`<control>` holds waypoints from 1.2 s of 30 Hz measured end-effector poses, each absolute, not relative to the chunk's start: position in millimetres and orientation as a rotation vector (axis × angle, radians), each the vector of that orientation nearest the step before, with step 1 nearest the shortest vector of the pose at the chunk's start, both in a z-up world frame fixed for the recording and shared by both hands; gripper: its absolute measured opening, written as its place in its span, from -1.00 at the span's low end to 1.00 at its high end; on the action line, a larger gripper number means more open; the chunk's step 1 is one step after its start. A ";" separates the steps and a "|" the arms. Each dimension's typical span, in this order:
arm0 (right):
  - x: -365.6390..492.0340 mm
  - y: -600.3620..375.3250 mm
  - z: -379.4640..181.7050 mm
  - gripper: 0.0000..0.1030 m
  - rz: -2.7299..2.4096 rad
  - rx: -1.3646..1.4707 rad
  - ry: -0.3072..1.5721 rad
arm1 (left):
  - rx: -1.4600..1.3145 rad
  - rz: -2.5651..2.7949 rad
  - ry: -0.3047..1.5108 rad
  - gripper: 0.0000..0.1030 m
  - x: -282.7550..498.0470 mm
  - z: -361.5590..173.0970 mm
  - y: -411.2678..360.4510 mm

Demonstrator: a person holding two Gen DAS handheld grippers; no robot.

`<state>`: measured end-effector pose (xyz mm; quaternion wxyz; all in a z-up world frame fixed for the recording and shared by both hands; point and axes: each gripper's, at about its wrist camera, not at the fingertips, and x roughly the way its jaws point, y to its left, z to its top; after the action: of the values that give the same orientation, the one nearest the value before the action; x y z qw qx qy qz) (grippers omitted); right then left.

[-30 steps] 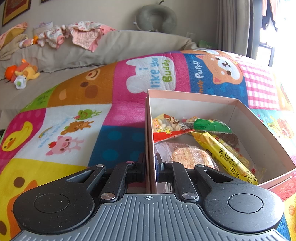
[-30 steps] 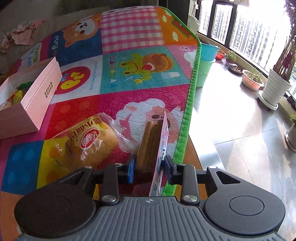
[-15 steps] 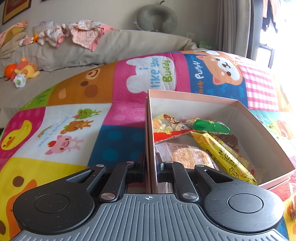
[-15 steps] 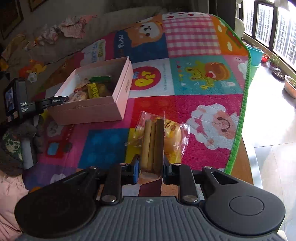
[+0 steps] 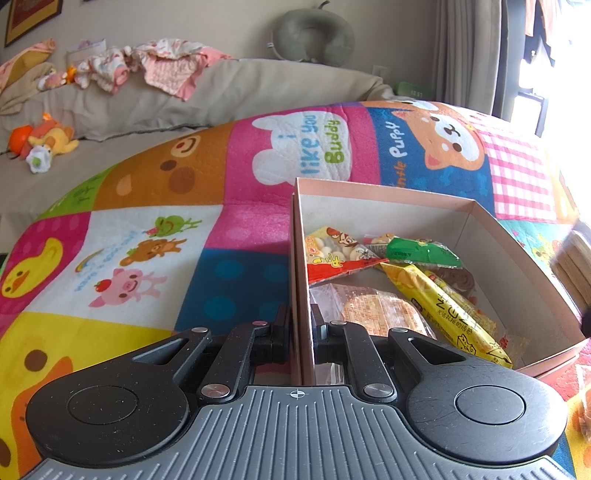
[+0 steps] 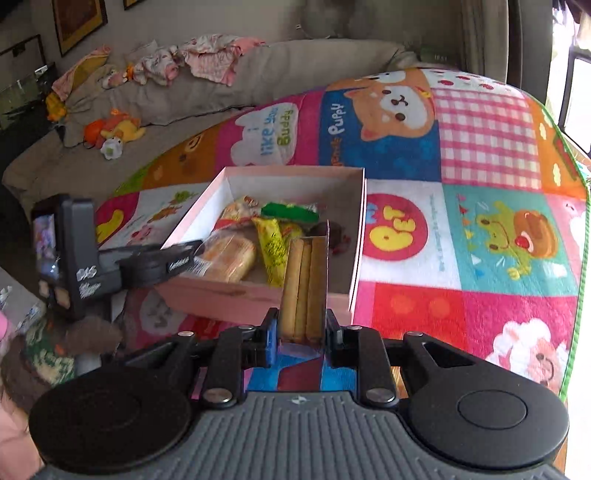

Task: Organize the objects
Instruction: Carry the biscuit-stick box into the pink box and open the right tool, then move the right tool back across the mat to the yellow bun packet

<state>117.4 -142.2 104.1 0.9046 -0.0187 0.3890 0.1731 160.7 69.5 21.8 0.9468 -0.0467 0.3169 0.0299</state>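
An open pink box (image 5: 384,192) stands on a colourful play mat (image 5: 207,177) and holds several snack packets, among them a green one (image 5: 421,253) and a long yellow one (image 5: 439,306). My left gripper (image 5: 300,332) is shut on the box's left wall. The box also shows in the right wrist view (image 6: 288,171), with the left gripper (image 6: 173,260) at its near left corner. My right gripper (image 6: 301,328) is shut on a packet of biscuit sticks (image 6: 304,284), held above the box's near wall.
A beige sofa (image 5: 229,96) with clothes (image 5: 162,66) and soft toys (image 5: 44,142) runs along the back. A grey neck pillow (image 5: 314,33) rests on it. The mat's green edge (image 6: 580,273) lies at the right, with bare floor beyond.
My right gripper has carried the biscuit packet from the mat's right edge leftward to the box, leaving the bread packet behind. My left gripper has stayed shut on the box wall.
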 end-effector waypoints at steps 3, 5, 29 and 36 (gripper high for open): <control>153.9 -130.1 100.9 -0.56 0.305 -0.050 0.768 | -0.096 0.061 0.645 -0.77 160.7 21.8 69.5; 177.2 -121.9 96.2 -0.55 0.282 -0.058 0.755 | -0.099 0.059 0.647 -0.77 160.9 21.0 69.6; 144.0 -300.4 28.1 0.49 -0.201 0.020 0.799 | -0.091 0.062 0.645 -0.77 159.4 20.8 69.2; 121.2 -317.5 4.9 0.84 -0.211 0.099 0.809 | -0.091 0.062 0.645 -0.77 159.4 20.9 69.2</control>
<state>121.2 -317.5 4.9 0.9128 0.0483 0.3926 -0.1022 159.4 69.2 20.9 0.9470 -0.0447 0.3167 0.0302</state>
